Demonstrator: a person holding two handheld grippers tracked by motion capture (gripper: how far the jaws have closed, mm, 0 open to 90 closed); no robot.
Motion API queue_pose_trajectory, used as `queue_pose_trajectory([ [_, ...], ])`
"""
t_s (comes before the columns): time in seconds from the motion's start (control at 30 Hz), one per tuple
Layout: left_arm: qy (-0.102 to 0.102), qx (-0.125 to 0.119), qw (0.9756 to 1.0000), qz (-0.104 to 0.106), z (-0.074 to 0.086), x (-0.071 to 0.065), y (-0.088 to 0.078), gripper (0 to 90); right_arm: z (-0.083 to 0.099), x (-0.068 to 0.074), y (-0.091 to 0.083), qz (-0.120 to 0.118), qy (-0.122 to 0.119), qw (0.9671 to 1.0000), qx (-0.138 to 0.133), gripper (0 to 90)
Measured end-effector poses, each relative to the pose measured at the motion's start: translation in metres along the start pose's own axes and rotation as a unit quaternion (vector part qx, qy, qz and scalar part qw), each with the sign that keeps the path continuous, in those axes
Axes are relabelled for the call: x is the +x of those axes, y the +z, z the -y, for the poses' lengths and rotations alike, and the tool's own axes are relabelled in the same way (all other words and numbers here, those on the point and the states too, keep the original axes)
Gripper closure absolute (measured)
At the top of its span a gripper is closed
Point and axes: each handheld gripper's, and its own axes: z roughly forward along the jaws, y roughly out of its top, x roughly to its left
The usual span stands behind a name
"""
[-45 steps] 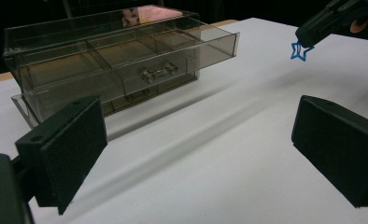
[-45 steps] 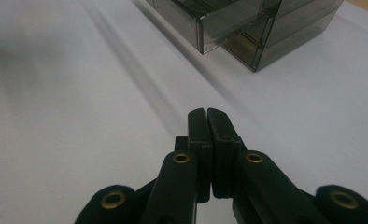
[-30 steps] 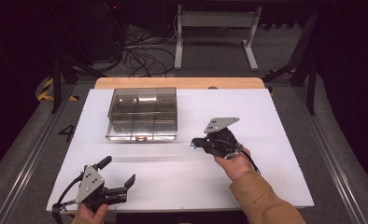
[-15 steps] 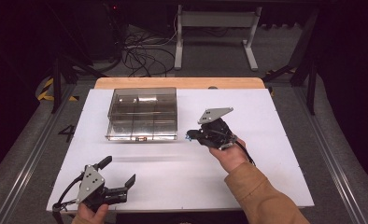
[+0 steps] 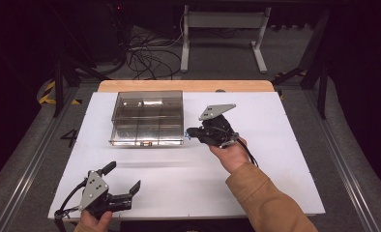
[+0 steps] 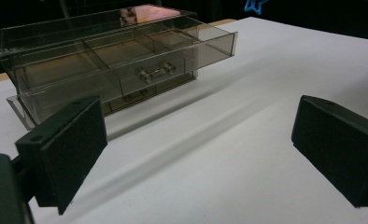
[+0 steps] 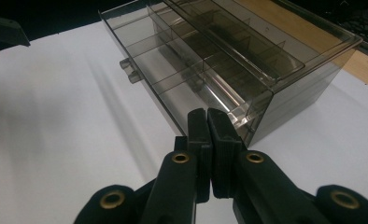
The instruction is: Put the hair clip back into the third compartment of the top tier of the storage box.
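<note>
A: Where is the clear plastic box [image 5: 148,118]?

B: It sits on the far left part of the white table [image 5: 275,174], its drawer [image 6: 126,70] pulled slightly out toward the near side.

A: And the right gripper [image 5: 189,132]?

B: It hangs just beside the box's near right corner, its jaws pressed together with nothing between them. In the right gripper view the tips [image 7: 209,122] point at that corner.

A: The left gripper [image 5: 123,182]?

B: It is at the table's near left edge, well apart from the box, jaws spread wide and empty.
</note>
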Motion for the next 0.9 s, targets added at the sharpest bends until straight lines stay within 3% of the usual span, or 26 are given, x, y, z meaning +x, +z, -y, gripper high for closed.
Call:
queue_pose_trajectory([
  [0.63,0.001,0.002,1.0,0.002,0.0,0.001,0.001,4.0,-0.006,-0.004,0.022,-0.007,0.022,0.9992,-0.032,88.9],
  [0.9,0.0,0.002,1.0,0.002,0.0,0.001,0.001,4.0,-0.009,-0.005,0.035,-0.006,0.02,0.9991,-0.037,88.9],
])
